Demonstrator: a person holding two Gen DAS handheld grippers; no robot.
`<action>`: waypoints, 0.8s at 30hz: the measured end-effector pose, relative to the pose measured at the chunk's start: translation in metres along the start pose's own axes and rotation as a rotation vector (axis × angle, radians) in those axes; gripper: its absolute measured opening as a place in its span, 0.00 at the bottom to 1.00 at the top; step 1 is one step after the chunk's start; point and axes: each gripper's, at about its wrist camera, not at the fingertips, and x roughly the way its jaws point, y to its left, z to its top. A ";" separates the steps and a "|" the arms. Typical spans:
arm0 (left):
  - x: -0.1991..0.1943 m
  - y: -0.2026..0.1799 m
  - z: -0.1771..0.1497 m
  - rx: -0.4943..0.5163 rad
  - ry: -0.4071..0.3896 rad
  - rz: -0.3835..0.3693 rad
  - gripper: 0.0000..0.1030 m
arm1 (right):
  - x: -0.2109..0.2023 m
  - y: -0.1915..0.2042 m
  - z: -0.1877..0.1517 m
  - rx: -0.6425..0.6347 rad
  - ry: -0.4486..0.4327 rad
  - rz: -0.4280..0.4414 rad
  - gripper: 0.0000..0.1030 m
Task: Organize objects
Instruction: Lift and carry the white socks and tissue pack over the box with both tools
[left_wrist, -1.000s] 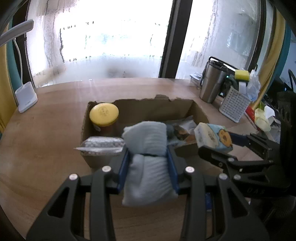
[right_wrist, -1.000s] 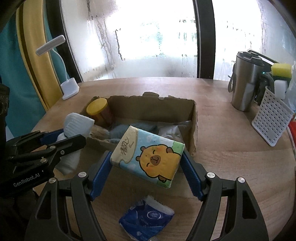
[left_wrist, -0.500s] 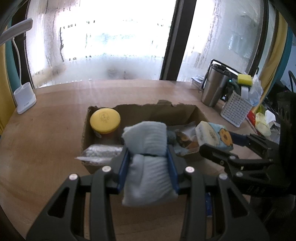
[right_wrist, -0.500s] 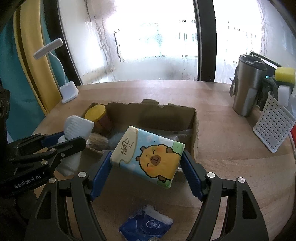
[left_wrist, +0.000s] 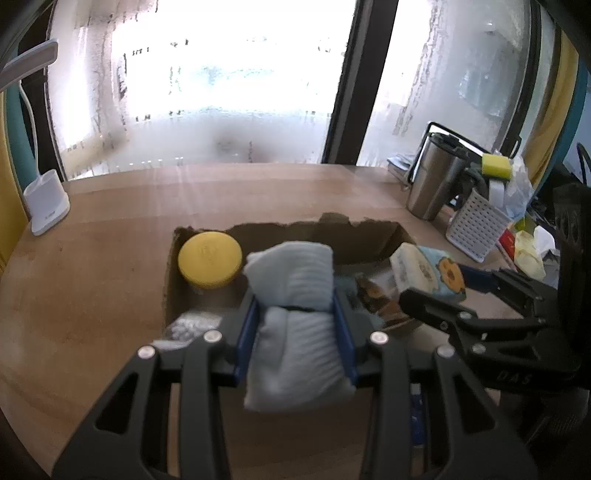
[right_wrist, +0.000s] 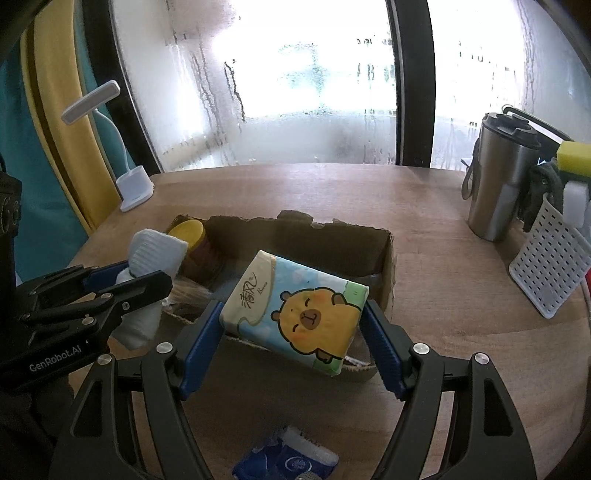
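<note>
My left gripper (left_wrist: 295, 314) is shut on a pale blue folded cloth (left_wrist: 295, 295) and holds it above the near edge of an open cardboard box (left_wrist: 332, 230). My right gripper (right_wrist: 293, 321) is shut on a tissue pack with a cartoon capybara (right_wrist: 295, 310), held over the box's (right_wrist: 388, 258) near right part. The box holds a yellow-lidded jar (left_wrist: 209, 264), a silvery packet (left_wrist: 184, 325) and other wrappers. Each gripper shows in the other's view, the left (right_wrist: 122, 284) with the cloth (right_wrist: 155, 251), the right (left_wrist: 454, 291) with the pack (left_wrist: 424, 269).
A blue tissue packet (right_wrist: 288, 458) lies on the wooden table (right_wrist: 443, 350) near me. A steel tumbler (right_wrist: 502, 177) and a white perforated caddy (right_wrist: 550, 269) with a yellow sponge stand at the right. A white lamp base (left_wrist: 46, 206) stands at the far left.
Both grippers have moved forward over the box, each still holding its item. The cloth and the tissue pack sit further over the box than before.
</note>
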 end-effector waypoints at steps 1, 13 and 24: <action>0.002 0.000 0.001 -0.001 0.002 0.000 0.38 | 0.001 -0.001 0.001 0.000 0.000 0.001 0.75; 0.020 0.002 0.015 -0.008 0.019 0.013 0.38 | 0.015 -0.006 0.013 -0.002 0.017 0.012 0.75; 0.041 0.006 0.022 -0.021 0.051 0.017 0.38 | 0.030 -0.011 0.019 -0.003 0.037 0.022 0.75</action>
